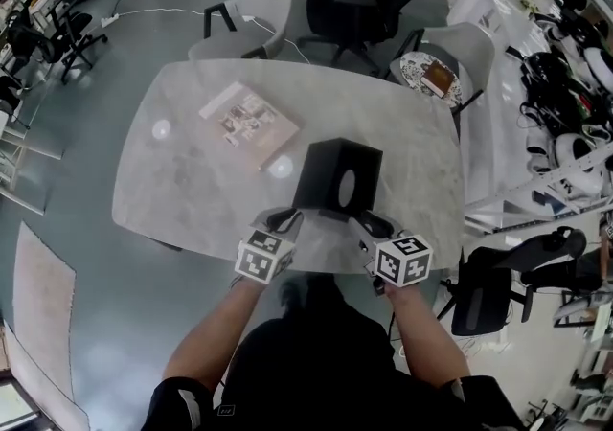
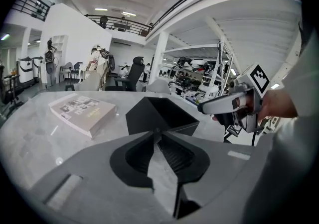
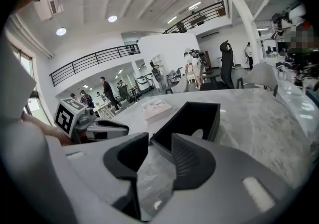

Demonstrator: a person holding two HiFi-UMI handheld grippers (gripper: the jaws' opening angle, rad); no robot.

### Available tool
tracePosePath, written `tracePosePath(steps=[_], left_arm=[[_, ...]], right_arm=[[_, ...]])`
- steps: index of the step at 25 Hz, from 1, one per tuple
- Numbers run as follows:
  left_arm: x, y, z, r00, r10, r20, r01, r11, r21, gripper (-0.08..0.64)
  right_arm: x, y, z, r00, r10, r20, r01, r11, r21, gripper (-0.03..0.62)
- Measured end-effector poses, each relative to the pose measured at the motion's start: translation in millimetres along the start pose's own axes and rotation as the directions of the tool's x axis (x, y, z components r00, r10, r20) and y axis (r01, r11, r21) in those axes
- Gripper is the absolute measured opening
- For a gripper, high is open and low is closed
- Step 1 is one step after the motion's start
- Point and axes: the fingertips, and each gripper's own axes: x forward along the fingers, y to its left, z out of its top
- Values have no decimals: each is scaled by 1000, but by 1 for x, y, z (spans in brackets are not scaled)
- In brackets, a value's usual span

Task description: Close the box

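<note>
Box, black and open, stands on the grey surface just ahead of both grippers. Left gripper has its jaws together on nothing. Right gripper has its jaws apart and empty, tips near the box's edge.

The surface looks like polished grey stone with pale marbling, smooth and glossy enough to throw back round lamp glints. The box is matt black inside and out, with flat, smooth walls; whether it is card or plastic is unclear. The book has a printed paper cover with a dull sheen. The left tool and right tool have matt grey plastic shells, and their black pads are finely ribbed. The floor is smooth, shiny grey.
</note>
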Motion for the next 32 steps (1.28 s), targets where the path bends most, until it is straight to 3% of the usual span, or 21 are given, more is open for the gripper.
tracePosePath(steps=[3, 14, 19, 24, 29, 32], left_arm=[[15, 5, -7, 1000, -8, -28, 8, 1000, 2, 118], [65, 30, -50, 982, 50, -184, -40, 998, 54, 209], [82, 36, -59, 968, 82, -238, -60, 993, 99, 222], [87, 61, -69, 947, 172, -272, -146, 983, 114, 256], [83, 72, -67, 949, 182, -260, -165, 983, 85, 285], [75, 78, -62, 956, 187, -228, -187, 982, 20, 285]], right_arm=[[9, -9, -3, 1000, -2, -28, 1, 1000, -17, 155], [28, -54, -13, 986, -130, -108, 126, 991, -41, 173], [31, -58, -6, 986, -129, -106, 126, 991, -35, 181], [32, -56, -16, 982, -125, -145, 120, 992, -39, 184], [29, -54, -22, 977, -138, -161, 128, 989, -71, 184], [30, -53, -23, 975, -147, -168, 134, 987, -85, 184]])
